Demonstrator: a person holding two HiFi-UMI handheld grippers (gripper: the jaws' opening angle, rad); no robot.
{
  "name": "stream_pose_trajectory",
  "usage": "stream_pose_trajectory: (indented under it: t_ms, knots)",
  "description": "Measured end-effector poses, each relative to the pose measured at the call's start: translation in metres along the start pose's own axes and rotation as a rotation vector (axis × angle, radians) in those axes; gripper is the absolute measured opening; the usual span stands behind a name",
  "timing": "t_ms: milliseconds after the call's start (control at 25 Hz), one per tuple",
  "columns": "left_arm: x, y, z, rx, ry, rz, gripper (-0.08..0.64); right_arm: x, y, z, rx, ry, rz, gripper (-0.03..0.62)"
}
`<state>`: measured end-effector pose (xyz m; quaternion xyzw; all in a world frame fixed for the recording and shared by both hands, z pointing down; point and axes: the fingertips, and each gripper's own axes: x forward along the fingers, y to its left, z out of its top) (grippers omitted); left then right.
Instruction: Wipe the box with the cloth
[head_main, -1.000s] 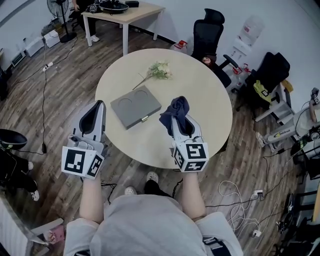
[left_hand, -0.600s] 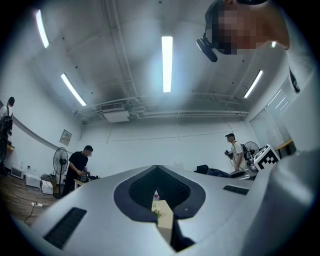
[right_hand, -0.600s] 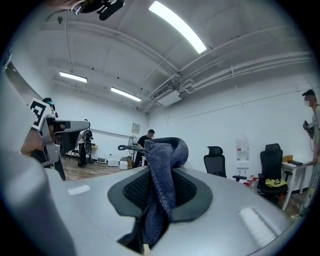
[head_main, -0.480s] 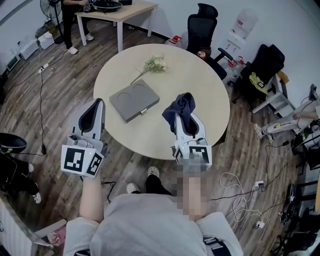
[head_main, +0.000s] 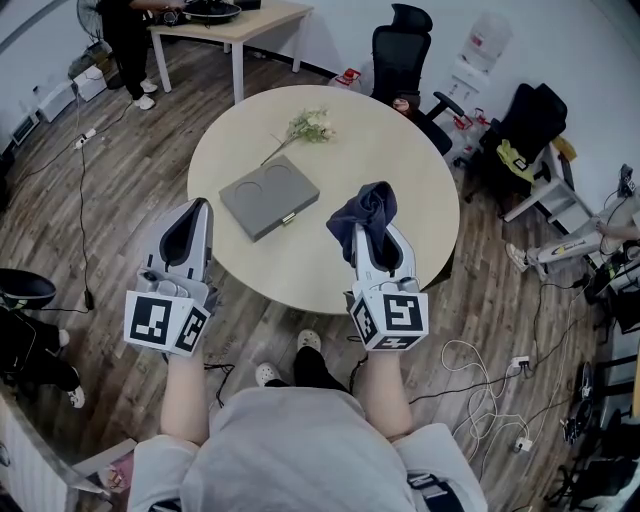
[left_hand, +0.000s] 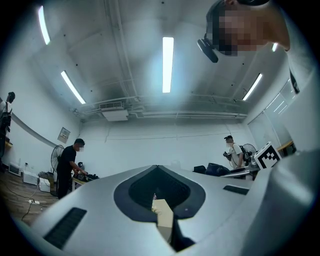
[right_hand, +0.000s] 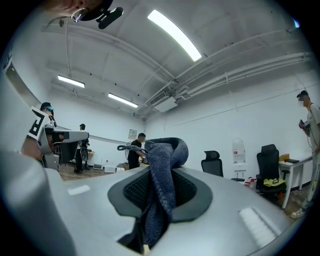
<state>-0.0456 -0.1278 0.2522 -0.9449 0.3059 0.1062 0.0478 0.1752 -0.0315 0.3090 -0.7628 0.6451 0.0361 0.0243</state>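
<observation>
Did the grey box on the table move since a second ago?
No. The grey box lies just as before, the same way below the flowers on the round table. Only the head view shifted a little.

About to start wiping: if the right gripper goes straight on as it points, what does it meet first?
Nothing near, it seems: the right gripper, shut on the cloth, aims over bare table, right of the box. Height unclear.
</observation>
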Motion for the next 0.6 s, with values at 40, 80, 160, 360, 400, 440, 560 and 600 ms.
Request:
stream_pose_trajectory:
  t_ms: [40, 80, 160, 360, 400, 440, 560, 600]
  knots:
    - [0.0, 0.0, -0.0004, -0.001, 0.0, -0.001, 0.008, 0.0001, 0.0004, 0.0011, 0.001, -0.002, 0.0, 0.08]
    - [0.0001, 0.0, -0.0003, -0.002, 0.001, -0.002, 0.008, 0.0002, 0.0009, 0.0024, 0.001, -0.004, 0.0, 0.08]
    - [0.0007, -0.0003, 0.0006, -0.005, 0.001, -0.004, 0.008, 0.0002, 0.0015, 0.0051, -0.001, -0.007, 0.002, 0.081]
    - [-0.0012, -0.0023, 0.0009, -0.011, -0.004, -0.005, 0.008, -0.0035, 0.0026, 0.007, -0.007, -0.013, 0.003, 0.081]
    - [-0.0021, -0.0025, 0.0003, -0.013, -0.005, -0.005, 0.008, -0.0044, 0.0028, 0.0065, -0.008, -0.013, 0.002, 0.08]
    - [-0.0027, -0.0024, -0.0001, -0.014, -0.006, -0.005, 0.008, -0.0051, 0.003, 0.0061, -0.008, -0.014, 0.002, 0.08]
    - [-0.0038, -0.0019, -0.0005, -0.016, -0.007, -0.005, 0.008, -0.0063, 0.0032, 0.0061, -0.008, -0.016, 0.0, 0.081]
    - [-0.004, -0.0017, -0.0005, -0.016, -0.007, -0.005, 0.008, -0.0066, 0.0031, 0.0064, -0.009, -0.017, -0.001, 0.08]
